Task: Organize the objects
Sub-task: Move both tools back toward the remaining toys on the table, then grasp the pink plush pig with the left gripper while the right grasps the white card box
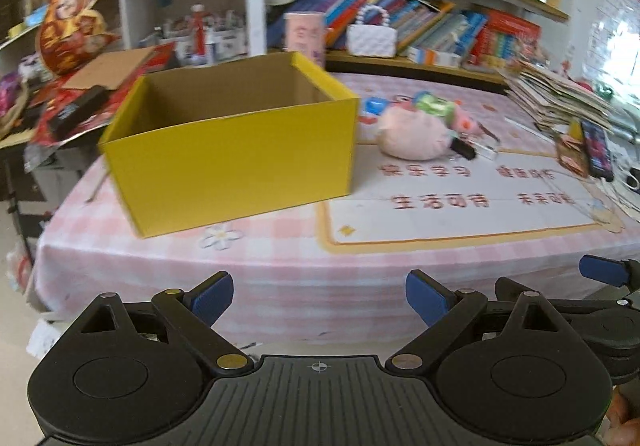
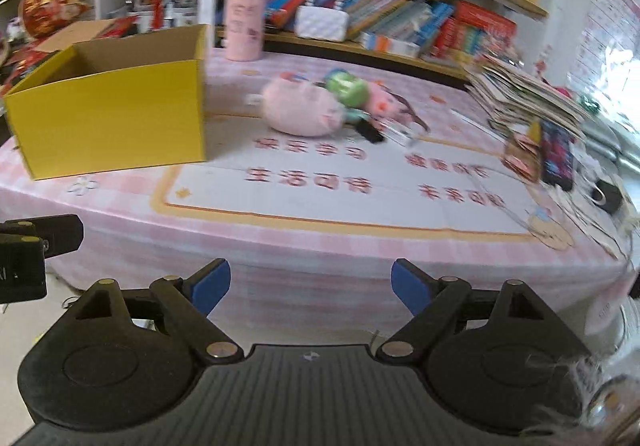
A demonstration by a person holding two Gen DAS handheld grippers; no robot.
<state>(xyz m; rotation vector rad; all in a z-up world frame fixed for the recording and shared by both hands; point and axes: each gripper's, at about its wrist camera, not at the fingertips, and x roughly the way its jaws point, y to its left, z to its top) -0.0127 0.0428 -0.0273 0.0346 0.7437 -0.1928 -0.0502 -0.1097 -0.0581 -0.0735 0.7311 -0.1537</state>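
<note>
**Toys heaped beside an empty box, both grippers free**

A pink plush toy (image 2: 304, 112) lies on the checked tablecloth (image 2: 320, 246) among a green toy (image 2: 348, 88) and other small bits, just right of the open yellow box (image 1: 236, 142), which looks empty, probably meant to receive them. The left gripper (image 1: 319, 298) and right gripper (image 2: 311, 286) hang at the table's near edge, jaws spread, gripping nothing.

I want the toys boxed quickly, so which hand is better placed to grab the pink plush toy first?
Probably the right. The pink plush toy lies almost straight ahead of the open right gripper; from the left gripper it sits off to one side, with the yellow box ahead.
</note>
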